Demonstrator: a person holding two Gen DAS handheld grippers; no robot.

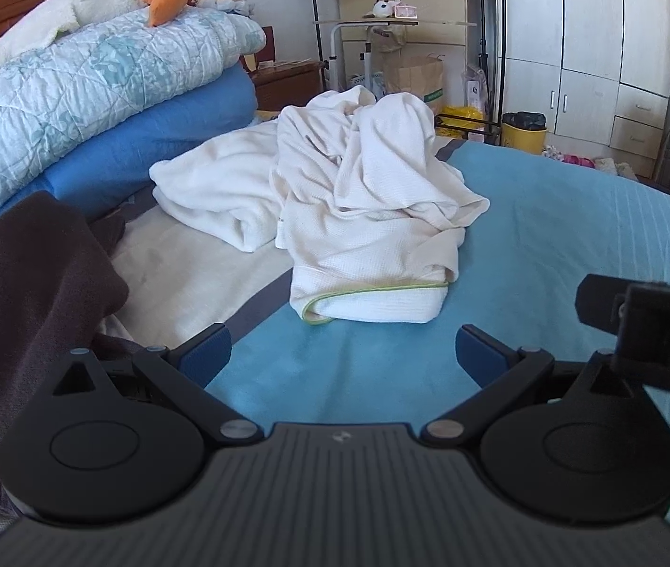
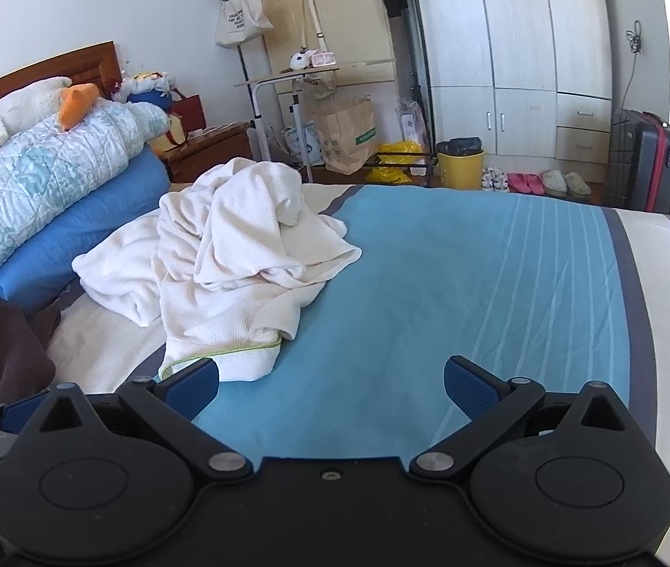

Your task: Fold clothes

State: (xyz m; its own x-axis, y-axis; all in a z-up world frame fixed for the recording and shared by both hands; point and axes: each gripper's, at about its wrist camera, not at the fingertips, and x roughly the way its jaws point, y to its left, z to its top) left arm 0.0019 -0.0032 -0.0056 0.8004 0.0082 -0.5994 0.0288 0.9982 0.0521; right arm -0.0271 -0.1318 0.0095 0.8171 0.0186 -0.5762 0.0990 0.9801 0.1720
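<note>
**Both grippers open, nothing picked up yet**

Nearest in, the left gripper [image 1: 343, 348] has its jaws spread wide with only blue bedsheet between the pads. Same for the right gripper [image 2: 331, 380]: wide open, gripping nothing. In the left view the other gripper's black body pokes in at 3 o'clock, so the two sit side by side, both tipped down at the bed [image 2: 453, 283]. My read is that's a ready pose, open early so they can drop onto cloth without fumbling.

At 9 o'clock in the left view there's a dark brown garment [image 1: 28, 293] bunched at the bed's edge, just beside the left jaw. Can't tell whether it touches.

Just past the jaws, toward 12 o'clock, is the white garment [image 1: 363, 217], a waffle-knit thing with a thin green trim along its near hem. It's crumpled into a heap, peak in the middle, not spread flat at all. From the right view it's off at 10 o'clock, the hem close to that gripper's left pad. A second white piece [image 1: 212, 189] lies partly under it at 10 o'clock.

So folding hasn't really begun, I'd guess. The trimmed hem is the nearest clean edge, probably the sensible place to grab and pull it flat.

Behind the heap, stacked quilts [image 1: 98, 85] take up the headboard end, leaving the striped blue area on the right free for laying things out.
</note>
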